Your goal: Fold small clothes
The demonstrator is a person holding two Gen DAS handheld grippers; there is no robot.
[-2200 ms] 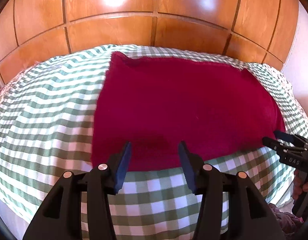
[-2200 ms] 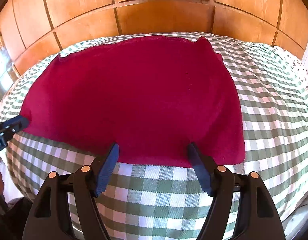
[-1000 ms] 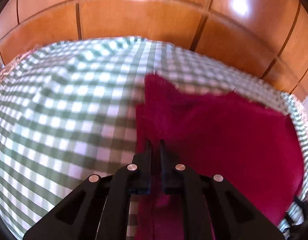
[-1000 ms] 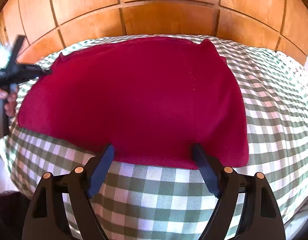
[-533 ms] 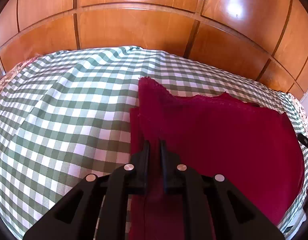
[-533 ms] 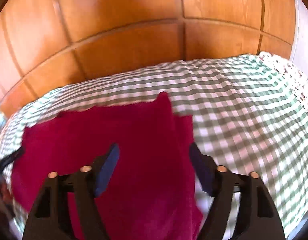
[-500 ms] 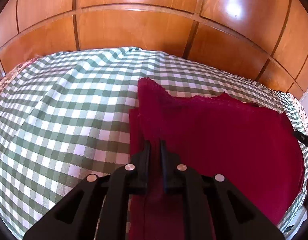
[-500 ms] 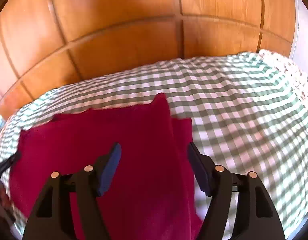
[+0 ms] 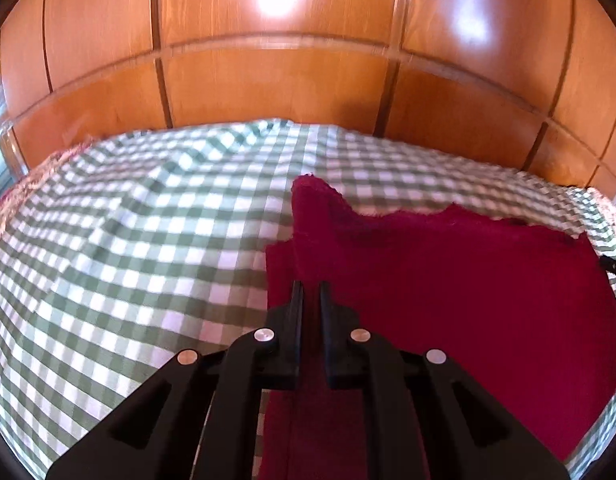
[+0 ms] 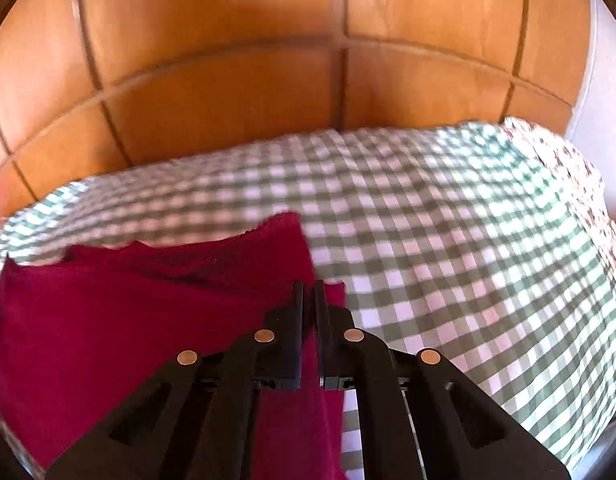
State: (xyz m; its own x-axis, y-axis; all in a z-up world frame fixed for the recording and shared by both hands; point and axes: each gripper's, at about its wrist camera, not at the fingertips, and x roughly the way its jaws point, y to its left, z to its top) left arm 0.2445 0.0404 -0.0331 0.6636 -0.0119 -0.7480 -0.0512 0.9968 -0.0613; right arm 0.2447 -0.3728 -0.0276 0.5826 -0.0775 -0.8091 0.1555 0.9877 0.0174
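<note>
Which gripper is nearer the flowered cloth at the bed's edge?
Right. The right gripper grips the red cloth nearest the flowered cloth; the left gripper holds its opposite side.

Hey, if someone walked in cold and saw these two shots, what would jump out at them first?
The deep red cloth would, vivid against the green-and-white checked cover it lies on. Next, both black grippers: the left gripper has its jaws shut on the cloth's left edge, and the right gripper is shut on the right edge, each beside a raised corner. Behind the bed runs a glossy orange wood-panelled wall.
</note>
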